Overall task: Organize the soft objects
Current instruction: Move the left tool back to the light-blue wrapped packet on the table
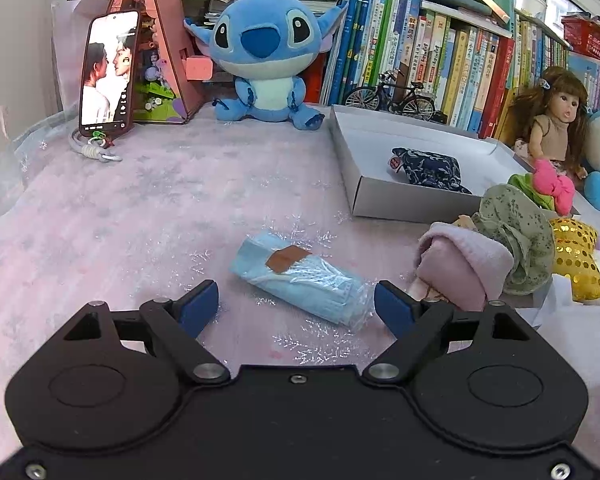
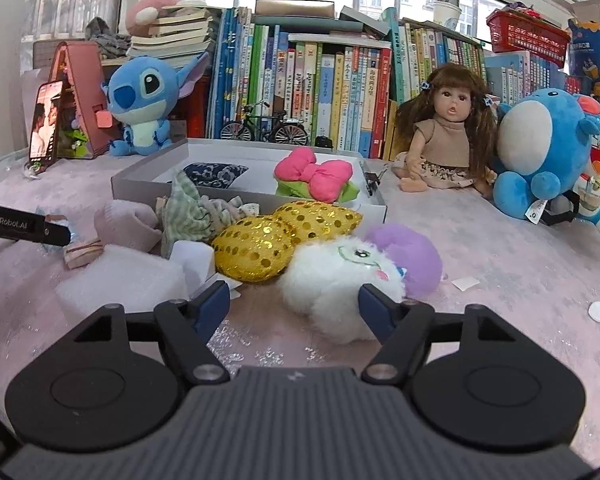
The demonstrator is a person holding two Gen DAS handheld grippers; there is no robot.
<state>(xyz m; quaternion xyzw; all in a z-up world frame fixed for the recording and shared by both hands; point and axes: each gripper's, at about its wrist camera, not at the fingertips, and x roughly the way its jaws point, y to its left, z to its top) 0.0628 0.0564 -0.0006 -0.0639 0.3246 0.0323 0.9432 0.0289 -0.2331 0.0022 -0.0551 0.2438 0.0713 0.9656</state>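
A blue pack of face masks in clear wrap lies on the pink cloth, its near end between the open fingers of my left gripper. A white box behind holds a dark blue patterned pouch; in the right wrist view the box also holds a pink bow toy. My right gripper is open and empty, its right finger against a white fluffy toy. A gold sequin cushion, pink sock and green cloth lie in front of the box.
A Stitch plush, a phone and a pink house model stand at the back left. A row of books, a model bicycle, a doll and a blue plush line the back.
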